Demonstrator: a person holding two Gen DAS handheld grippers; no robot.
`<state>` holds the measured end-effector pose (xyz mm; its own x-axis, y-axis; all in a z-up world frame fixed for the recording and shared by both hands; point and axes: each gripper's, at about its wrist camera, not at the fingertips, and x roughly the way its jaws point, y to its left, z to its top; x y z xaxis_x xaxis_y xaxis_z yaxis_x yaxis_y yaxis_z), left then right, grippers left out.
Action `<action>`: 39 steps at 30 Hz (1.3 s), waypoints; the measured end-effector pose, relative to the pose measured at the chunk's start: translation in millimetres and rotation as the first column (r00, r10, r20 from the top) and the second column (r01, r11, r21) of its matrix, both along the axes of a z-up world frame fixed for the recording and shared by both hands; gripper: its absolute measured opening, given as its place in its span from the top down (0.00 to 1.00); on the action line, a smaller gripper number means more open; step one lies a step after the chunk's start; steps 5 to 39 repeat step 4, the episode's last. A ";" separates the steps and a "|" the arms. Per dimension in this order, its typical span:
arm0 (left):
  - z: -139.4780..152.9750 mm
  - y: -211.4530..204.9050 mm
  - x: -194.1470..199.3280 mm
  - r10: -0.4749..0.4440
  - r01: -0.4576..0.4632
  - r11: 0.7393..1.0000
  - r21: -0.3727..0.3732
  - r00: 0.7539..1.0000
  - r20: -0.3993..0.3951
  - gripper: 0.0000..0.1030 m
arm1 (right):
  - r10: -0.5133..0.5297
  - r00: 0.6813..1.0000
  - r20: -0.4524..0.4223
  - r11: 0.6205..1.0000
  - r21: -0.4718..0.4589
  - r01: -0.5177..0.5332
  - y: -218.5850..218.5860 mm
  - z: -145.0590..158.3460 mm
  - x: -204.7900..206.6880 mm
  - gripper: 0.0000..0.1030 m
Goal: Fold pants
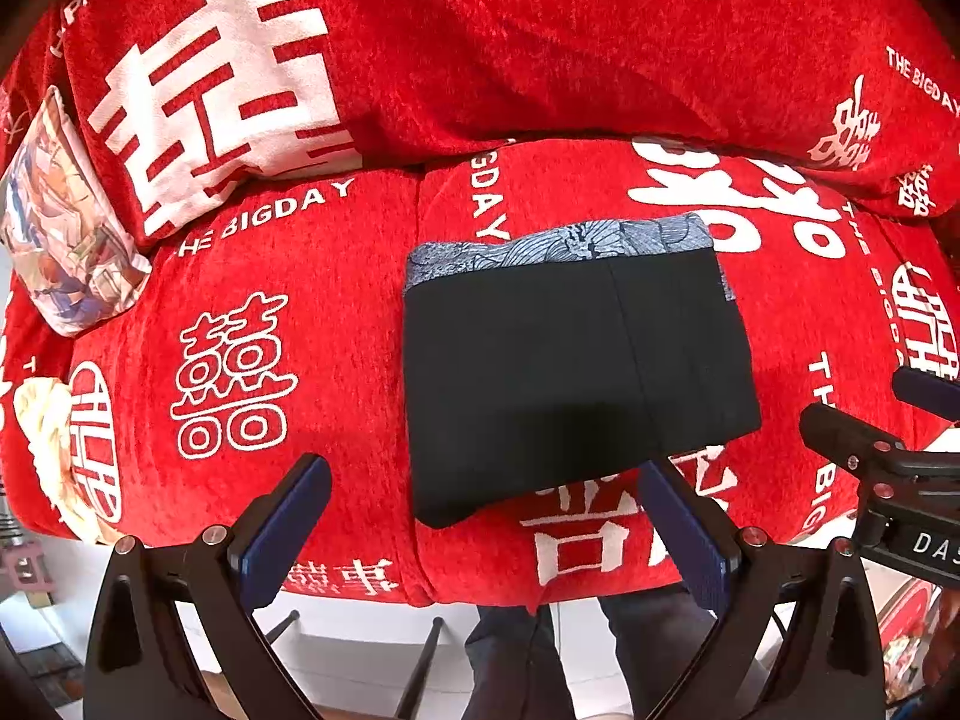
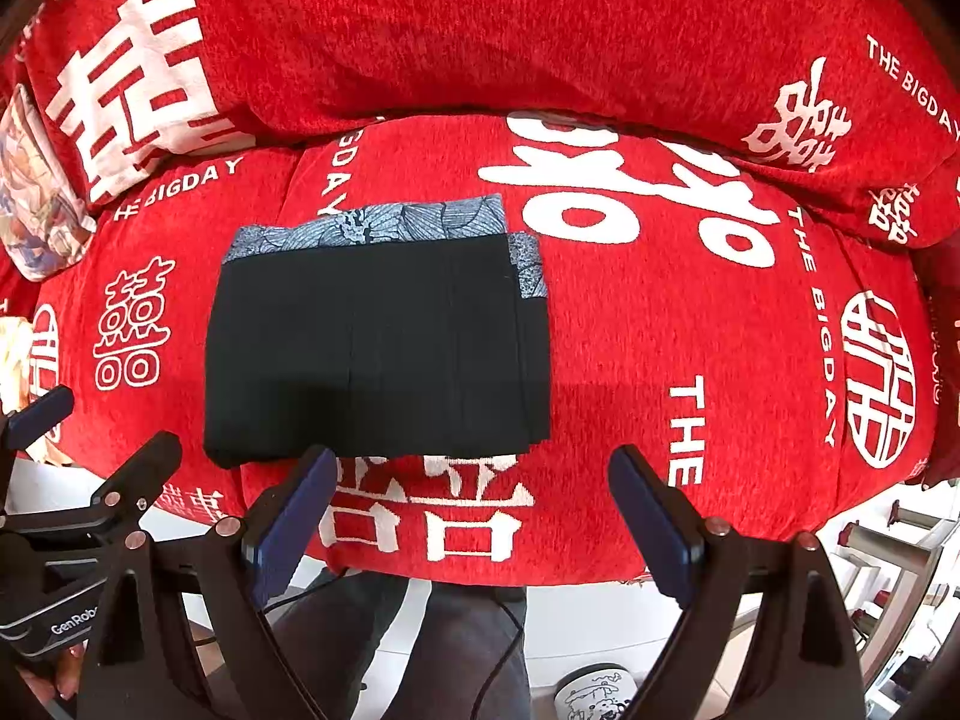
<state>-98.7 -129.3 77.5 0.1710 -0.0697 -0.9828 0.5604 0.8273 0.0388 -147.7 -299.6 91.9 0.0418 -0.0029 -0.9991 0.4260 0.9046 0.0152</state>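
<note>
The black pants point(image 1: 570, 372) lie folded into a flat rectangle on the red sofa seat point(image 1: 288, 276), with a blue-grey patterned waistband along the far edge. They also show in the right wrist view point(image 2: 372, 354). My left gripper point(image 1: 480, 480) is open and empty, held above the sofa's front edge just before the pants' near edge. My right gripper point(image 2: 474, 468) is open and empty, near the pants' front right corner. Each gripper shows in the other's view, the right one point(image 1: 870, 420) and the left one point(image 2: 90, 432).
The sofa's red cover has white characters and "THE BIGDAY" print, with a back cushion point(image 1: 480, 48) behind. A printed pillow point(image 1: 60, 222) lies at the left end. The person's legs point(image 2: 420, 642) and the white floor are below the seat edge.
</note>
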 end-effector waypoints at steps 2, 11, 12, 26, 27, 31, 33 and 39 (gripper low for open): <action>0.8 -0.7 -0.8 -0.009 0.009 1.000 -0.008 1.000 0.000 0.00 | -0.002 1.000 0.000 1.000 0.001 0.002 0.3 -0.6 -0.5 0.09; 1.4 -1.4 -1.7 -0.012 0.012 1.000 -0.012 1.000 -0.003 0.00 | -0.003 1.000 0.001 1.000 0.001 0.003 0.5 -1.3 -0.9 0.09; 1.4 -1.4 -1.7 -0.012 0.012 1.000 -0.012 1.000 -0.003 0.00 | -0.003 1.000 0.001 1.000 0.001 0.003 0.5 -1.3 -0.9 0.09; 1.4 -1.4 -1.7 -0.012 0.012 1.000 -0.012 1.000 -0.003 0.00 | -0.003 1.000 0.001 1.000 0.001 0.003 0.5 -1.3 -0.9 0.09; 1.4 -1.4 -1.7 -0.012 0.012 1.000 -0.012 1.000 -0.003 0.00 | -0.003 1.000 0.001 1.000 0.001 0.003 0.5 -1.3 -0.9 0.09; 1.4 -1.4 -1.7 -0.012 0.012 1.000 -0.012 1.000 -0.003 0.00 | -0.003 1.000 0.001 1.000 0.001 0.003 0.5 -1.3 -0.9 0.09; 1.4 -1.4 -1.7 -0.012 0.012 1.000 -0.012 1.000 -0.003 0.00 | -0.003 1.000 0.001 1.000 0.001 0.003 0.5 -1.3 -0.9 0.09; 1.4 -1.4 -1.7 -0.012 0.012 1.000 -0.012 1.000 -0.003 0.00 | -0.003 1.000 0.001 1.000 0.001 0.003 0.5 -1.3 -0.9 0.09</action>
